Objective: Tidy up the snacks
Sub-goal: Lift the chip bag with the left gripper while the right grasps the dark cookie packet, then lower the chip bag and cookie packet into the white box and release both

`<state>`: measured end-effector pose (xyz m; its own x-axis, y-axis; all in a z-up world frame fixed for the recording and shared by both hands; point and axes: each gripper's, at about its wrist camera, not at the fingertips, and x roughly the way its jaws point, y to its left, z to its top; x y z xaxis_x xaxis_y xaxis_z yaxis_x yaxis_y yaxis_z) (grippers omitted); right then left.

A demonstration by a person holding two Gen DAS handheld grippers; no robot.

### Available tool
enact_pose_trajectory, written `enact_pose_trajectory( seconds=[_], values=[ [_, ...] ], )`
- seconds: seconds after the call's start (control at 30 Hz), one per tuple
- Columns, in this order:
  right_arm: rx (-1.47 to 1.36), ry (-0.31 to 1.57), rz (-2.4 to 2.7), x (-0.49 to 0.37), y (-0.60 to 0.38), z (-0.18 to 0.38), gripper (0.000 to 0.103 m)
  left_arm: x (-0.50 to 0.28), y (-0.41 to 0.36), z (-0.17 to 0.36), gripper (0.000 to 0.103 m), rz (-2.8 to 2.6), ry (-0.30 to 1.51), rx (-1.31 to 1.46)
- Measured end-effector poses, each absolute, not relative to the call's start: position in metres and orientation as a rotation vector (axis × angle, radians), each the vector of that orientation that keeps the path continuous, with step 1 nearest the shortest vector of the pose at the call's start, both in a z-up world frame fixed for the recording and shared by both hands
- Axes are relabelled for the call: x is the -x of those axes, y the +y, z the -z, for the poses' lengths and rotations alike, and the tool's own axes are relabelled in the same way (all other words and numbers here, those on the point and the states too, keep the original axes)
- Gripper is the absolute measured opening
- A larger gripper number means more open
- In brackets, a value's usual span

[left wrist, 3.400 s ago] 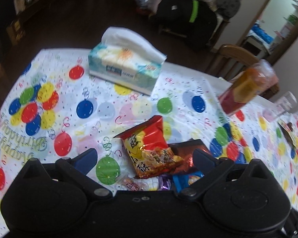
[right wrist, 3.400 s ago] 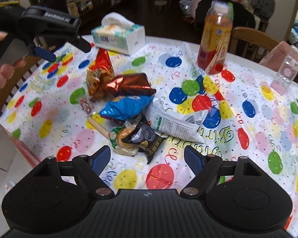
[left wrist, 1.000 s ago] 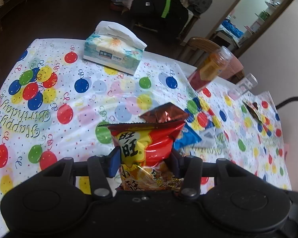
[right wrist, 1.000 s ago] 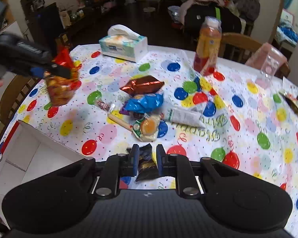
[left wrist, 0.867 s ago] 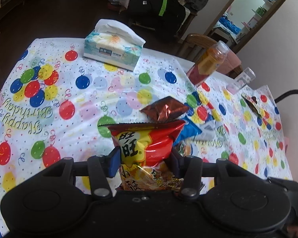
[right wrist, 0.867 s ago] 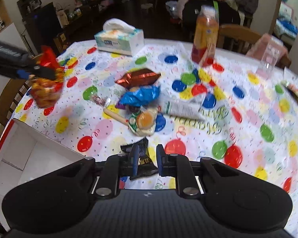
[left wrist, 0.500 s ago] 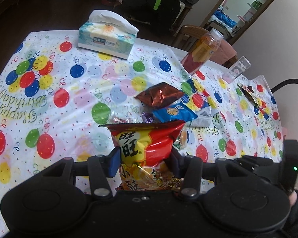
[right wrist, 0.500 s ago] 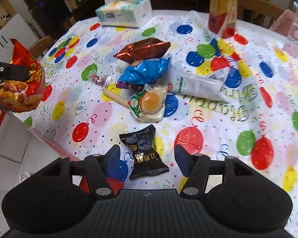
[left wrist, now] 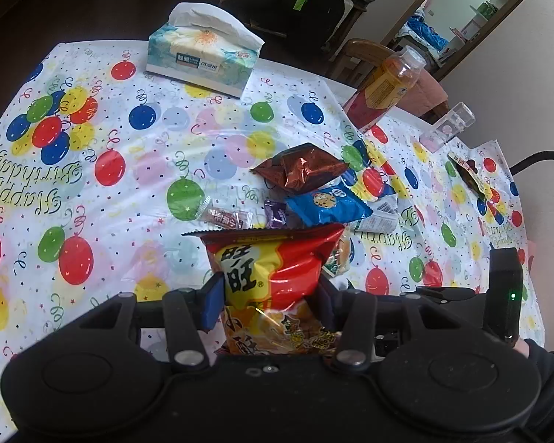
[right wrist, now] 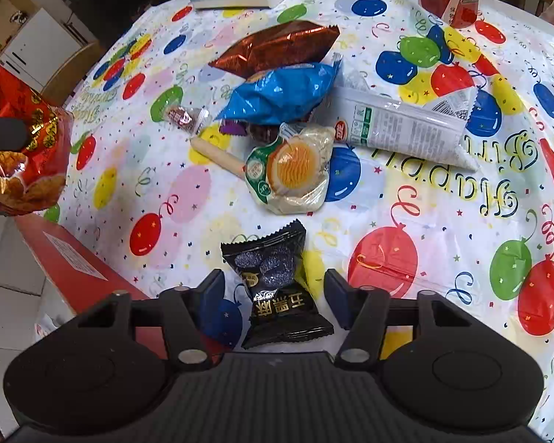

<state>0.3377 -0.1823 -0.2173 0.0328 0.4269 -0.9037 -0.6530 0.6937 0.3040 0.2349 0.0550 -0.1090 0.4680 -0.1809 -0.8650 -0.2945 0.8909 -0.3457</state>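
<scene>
My left gripper (left wrist: pixel 267 297) is shut on a red and yellow snack bag (left wrist: pixel 273 269), held in the air above the table's near edge; the same snack bag (right wrist: pixel 26 155) hangs at the far left of the right wrist view. My right gripper (right wrist: pixel 273 295) is open, its fingers on either side of a small black snack packet (right wrist: pixel 277 284) lying flat on the tablecloth. Beyond lies a pile: a brown foil bag (right wrist: pixel 277 46), a blue cookie bag (right wrist: pixel 284 92), a white pouch (right wrist: pixel 402 125), a round pastry pack (right wrist: pixel 291 170) and small candies (right wrist: pixel 186 116).
A red and white open box (right wrist: pixel 62 258) sits below the table edge at the left. A tissue box (left wrist: pixel 201 57), a drink bottle (left wrist: pixel 382 88) and a clear container (left wrist: pixel 448 125) stand at the table's far side. A wrapper (left wrist: pixel 471 179) lies at the right.
The left gripper took up the red snack bag and carried it back toward the table's near edge. The right gripper let go of the black packet, opened, and dropped closer to the table.
</scene>
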Motion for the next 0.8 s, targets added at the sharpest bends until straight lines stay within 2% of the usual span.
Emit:
enact_pose_trajectory(
  seconds=[0.07,0.13,0.17,0.43,0.8],
  values=[
    [0.216,1.299,-0.831,-0.338,-0.183,0.219,0.043,-0.234,0.055,0.110,0.048,-0.075,1.097,0.489],
    [0.208,1.299,-0.822,-0.337,-0.184,0.219,0.039,-0.233,0.055,0.111,0.048,-0.076,1.100,0.489],
    [0.206,1.296,-0.816,-0.337,-0.185,0.218,0.033,-0.233,0.055,0.112,0.048,-0.077,1.101,0.489],
    [0.157,1.257,-0.749,-0.328,-0.198,0.199,0.030,-0.221,0.056,0.107,0.048,-0.062,1.095,0.475],
    [0.040,1.121,-0.677,-0.293,-0.229,0.122,0.030,-0.202,0.055,0.085,0.047,0.002,1.050,0.426]
  ],
)
